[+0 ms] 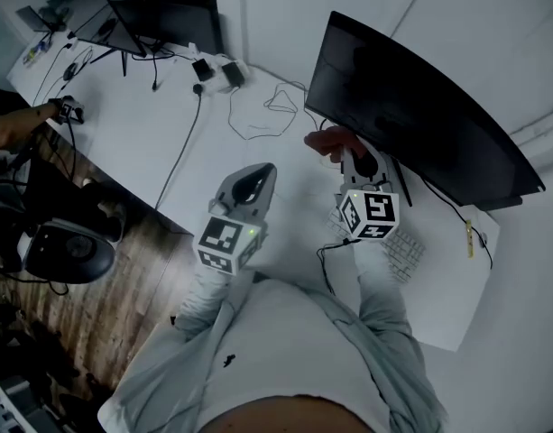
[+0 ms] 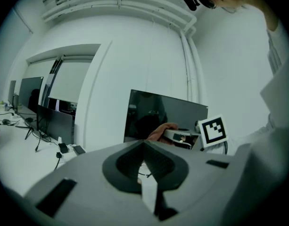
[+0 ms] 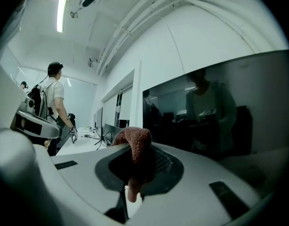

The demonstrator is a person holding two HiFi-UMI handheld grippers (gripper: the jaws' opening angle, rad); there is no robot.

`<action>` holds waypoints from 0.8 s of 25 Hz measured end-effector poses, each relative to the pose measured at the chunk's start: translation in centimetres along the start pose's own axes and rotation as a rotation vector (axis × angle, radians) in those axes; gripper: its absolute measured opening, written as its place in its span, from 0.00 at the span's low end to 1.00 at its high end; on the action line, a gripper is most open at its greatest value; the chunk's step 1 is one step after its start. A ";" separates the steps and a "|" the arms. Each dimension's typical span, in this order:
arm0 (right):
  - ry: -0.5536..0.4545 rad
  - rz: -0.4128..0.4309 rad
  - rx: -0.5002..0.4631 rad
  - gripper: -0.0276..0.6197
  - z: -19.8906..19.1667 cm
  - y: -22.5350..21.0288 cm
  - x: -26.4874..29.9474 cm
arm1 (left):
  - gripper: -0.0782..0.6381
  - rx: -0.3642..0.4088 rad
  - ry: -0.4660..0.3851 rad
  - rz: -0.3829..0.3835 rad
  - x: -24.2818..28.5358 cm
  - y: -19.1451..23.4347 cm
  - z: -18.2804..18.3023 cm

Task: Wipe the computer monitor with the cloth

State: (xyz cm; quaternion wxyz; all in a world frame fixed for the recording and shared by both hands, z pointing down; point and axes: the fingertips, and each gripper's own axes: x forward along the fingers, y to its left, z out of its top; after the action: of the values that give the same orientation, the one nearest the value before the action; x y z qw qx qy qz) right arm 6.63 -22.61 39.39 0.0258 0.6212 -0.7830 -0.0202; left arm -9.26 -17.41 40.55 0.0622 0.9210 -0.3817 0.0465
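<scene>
Right tongs (image 3: pixel 137 150) around ribbed knitted cloth (image 3: pixel 134 140)

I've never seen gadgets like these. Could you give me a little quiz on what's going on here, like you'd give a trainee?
1. True or false: the left gripper holds the cloth.
2. The cloth's colour is: A white, B reddish-brown, C blue.
3. Fill in: the monitor has a screen that is ___ (lit or dark).

Key:
1. False. The right gripper holds it, and the left gripper's jaws are together on nothing.
2. B.
3. Dark.
</scene>
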 end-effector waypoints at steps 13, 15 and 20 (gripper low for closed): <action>-0.048 -0.207 -0.028 0.09 2.3 -9.8 -19.1 | 0.14 0.049 -0.027 -0.153 2.7 -12.2 1.2; -0.043 -0.253 -0.028 0.09 2.1 -11.1 -21.9 | 0.14 0.050 -0.028 -0.175 3.1 -13.9 1.0; -0.036 -0.337 -0.013 0.09 1.1 -12.8 -27.6 | 0.14 0.057 -0.018 -0.225 3.3 -17.6 0.4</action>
State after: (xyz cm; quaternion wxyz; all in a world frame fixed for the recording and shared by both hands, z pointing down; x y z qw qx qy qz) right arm 25.25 1.38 37.02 0.0119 0.7429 -0.6680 -0.0405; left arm 5.55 -7.47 39.21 0.0371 0.9598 -0.2750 0.0417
